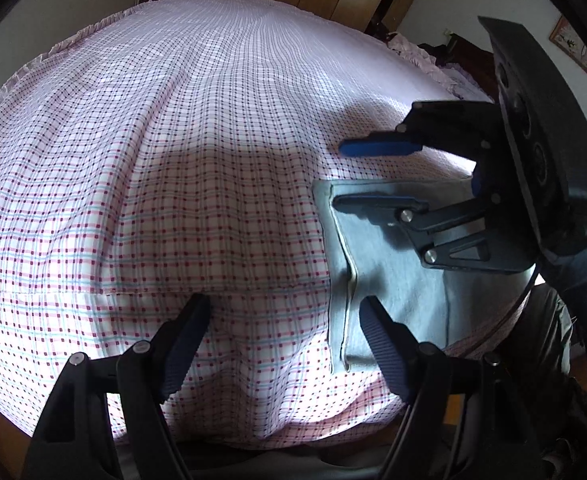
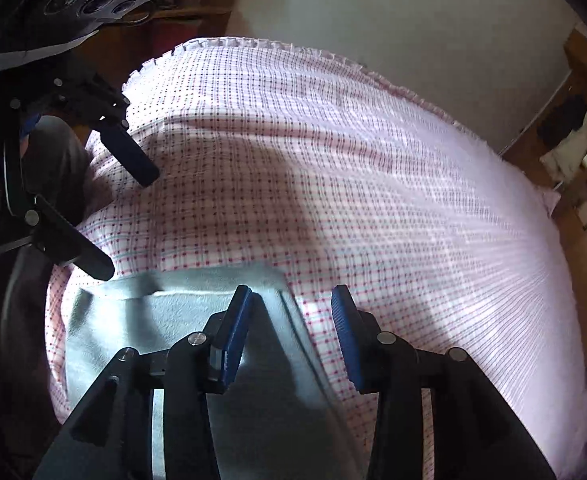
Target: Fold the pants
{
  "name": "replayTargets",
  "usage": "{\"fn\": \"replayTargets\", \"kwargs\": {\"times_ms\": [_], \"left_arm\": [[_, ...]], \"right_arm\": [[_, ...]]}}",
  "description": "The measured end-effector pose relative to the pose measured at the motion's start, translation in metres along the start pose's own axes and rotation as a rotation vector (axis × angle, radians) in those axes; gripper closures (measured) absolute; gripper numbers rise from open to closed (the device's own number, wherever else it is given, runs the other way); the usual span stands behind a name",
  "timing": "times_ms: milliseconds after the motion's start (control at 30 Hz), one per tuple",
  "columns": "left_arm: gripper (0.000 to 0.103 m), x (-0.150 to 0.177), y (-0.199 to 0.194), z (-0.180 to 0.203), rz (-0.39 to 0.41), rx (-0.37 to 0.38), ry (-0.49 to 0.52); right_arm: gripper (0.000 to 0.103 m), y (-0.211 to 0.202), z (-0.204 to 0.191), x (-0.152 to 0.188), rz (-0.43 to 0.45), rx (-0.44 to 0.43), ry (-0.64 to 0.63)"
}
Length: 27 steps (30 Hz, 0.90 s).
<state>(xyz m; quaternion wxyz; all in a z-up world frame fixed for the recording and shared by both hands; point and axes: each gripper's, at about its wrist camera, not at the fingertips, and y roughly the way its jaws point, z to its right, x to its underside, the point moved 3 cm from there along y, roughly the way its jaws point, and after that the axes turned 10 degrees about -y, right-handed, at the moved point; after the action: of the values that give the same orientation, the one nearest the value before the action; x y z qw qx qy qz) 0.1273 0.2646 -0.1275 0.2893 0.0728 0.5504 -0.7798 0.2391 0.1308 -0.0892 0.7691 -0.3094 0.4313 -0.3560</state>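
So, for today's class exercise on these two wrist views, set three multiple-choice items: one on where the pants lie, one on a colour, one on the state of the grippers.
1. Where do the pants lie?
A. hung on the wardrobe door
B. flat on the checked bedspread, near its front edge
C. on the floor

2. What colour are the pads on the gripper fingers?
A. blue
B. yellow
C. white

3. What state are the two grippers in?
A. both shut on the pants
B. one shut, one open
C. both open, holding nothing

Answers:
1 B: the grey-blue cloth rests spread on the pink check.
2 A: the ribbed pads show blue in both views.
3 C: the left gripper and right gripper each show a wide gap with only fabric lying behind it.
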Motion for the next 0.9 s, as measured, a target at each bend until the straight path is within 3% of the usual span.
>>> {"fn": "replayTargets", "kwargs": {"times_ms": [67,200,367,900], "left_arm": [[0.022,0.000,-0.003,-0.008,0.001,0.009,-0.012],[0.022,0.001,-0.006,-0.010,0.003,0.005,-0.011],[0.022,0.002,-0.006,-0.007,0.007,0.003,-0.013],[0.022,-0.001,-0.005,-0.001,0.003,-0.001,-0.012]], "right_arm": [[0.082,0.003,-0.003,-0.002,-0.014,-0.038,-0.011],[0.090,0.006,-0.006,-0.002,-0.031,-0.072,-0.008],[0.103,0.010,-0.007,-0.007,-0.053,-0.058,0.016],[0.103,0.004,-0.009,-0.029,0.027,0.004,0.036]]}}
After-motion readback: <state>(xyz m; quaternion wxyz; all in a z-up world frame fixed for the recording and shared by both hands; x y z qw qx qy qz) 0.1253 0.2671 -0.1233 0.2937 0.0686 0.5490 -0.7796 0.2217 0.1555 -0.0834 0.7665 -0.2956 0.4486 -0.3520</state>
